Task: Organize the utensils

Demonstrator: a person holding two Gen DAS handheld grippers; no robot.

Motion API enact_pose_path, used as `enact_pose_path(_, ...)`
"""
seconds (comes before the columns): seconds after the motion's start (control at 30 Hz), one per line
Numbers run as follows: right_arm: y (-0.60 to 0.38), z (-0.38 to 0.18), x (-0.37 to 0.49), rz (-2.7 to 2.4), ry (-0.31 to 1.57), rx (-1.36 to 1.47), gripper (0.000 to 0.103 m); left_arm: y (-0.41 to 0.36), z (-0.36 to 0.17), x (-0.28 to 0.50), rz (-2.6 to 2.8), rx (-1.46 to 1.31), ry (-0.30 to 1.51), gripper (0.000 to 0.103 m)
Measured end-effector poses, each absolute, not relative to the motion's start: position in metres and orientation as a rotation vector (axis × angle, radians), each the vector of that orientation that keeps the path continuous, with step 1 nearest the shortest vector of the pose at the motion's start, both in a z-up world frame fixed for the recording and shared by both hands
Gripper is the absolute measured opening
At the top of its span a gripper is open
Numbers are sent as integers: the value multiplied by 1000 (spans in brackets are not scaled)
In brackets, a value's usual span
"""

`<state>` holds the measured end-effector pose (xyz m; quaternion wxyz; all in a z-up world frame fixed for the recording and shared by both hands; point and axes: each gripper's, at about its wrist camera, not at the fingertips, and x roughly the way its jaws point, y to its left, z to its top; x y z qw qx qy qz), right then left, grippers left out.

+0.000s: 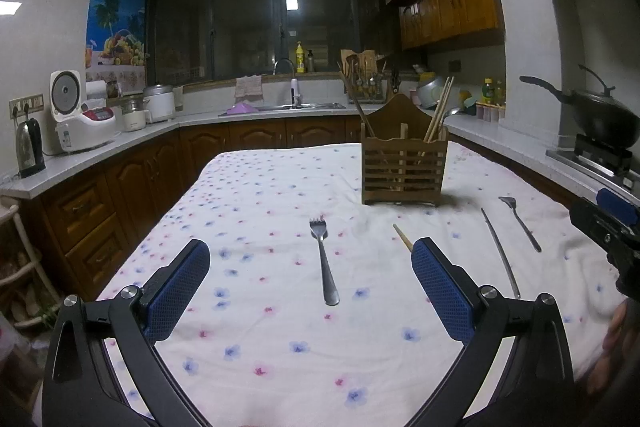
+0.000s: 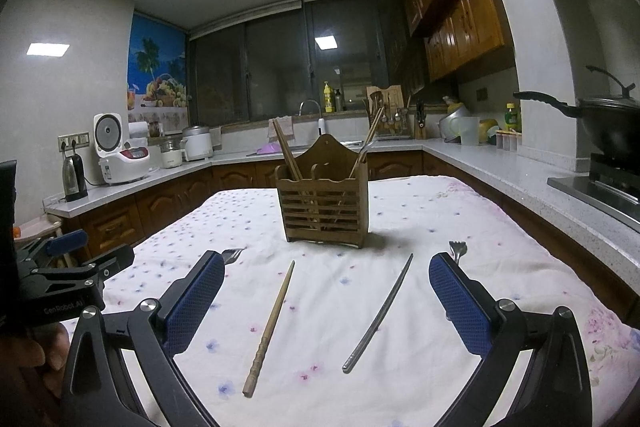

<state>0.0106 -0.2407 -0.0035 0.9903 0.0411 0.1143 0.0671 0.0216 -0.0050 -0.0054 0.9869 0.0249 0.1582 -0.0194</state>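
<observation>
A wooden slatted utensil holder stands on the floral-cloth table with chopsticks in it. My left gripper is open and empty, with a metal fork lying between its fingers. A wooden chopstick shows partly behind the right finger. My right gripper is open and empty above a wooden chopstick and a metal chopstick. A second fork lies to the right. The metal chopstick also shows in the left wrist view.
Kitchen counters wrap the table on three sides. A rice cooker and kettle stand on the left. A wok sits on the stove at right. The sink is at the back. The right gripper shows at the left view's edge.
</observation>
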Motion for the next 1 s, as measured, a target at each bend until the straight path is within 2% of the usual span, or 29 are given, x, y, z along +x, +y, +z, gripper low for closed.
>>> enact_pose_path(1.0, -240, -3, 10, 136, 228, 83, 103, -9, -6, 23, -46, 58, 318, 103)
